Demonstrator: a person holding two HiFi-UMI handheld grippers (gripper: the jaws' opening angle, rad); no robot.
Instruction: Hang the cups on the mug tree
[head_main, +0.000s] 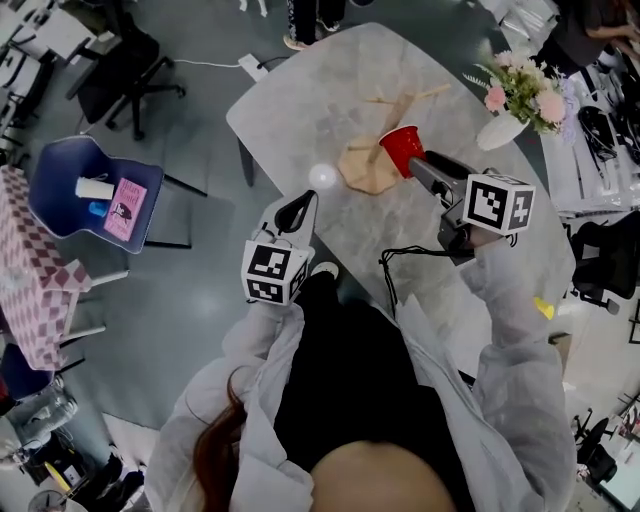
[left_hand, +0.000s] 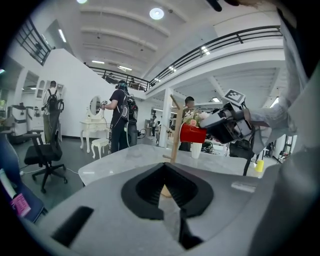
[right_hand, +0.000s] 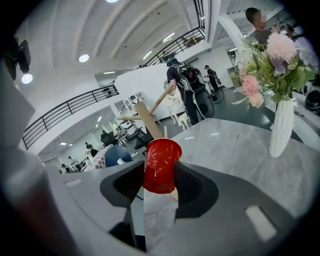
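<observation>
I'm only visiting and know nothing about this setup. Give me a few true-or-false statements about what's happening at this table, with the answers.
1. The right tongs grip a red cup. True.
2. The red cup hangs on the mug tree. False: the tongs hold it in the air, close beside the tree.
3. The left tongs hold a white cup. False: they are shut and empty, and the white cup stands on the table.
4. A vase of flowers stands on the table. True.
</observation>
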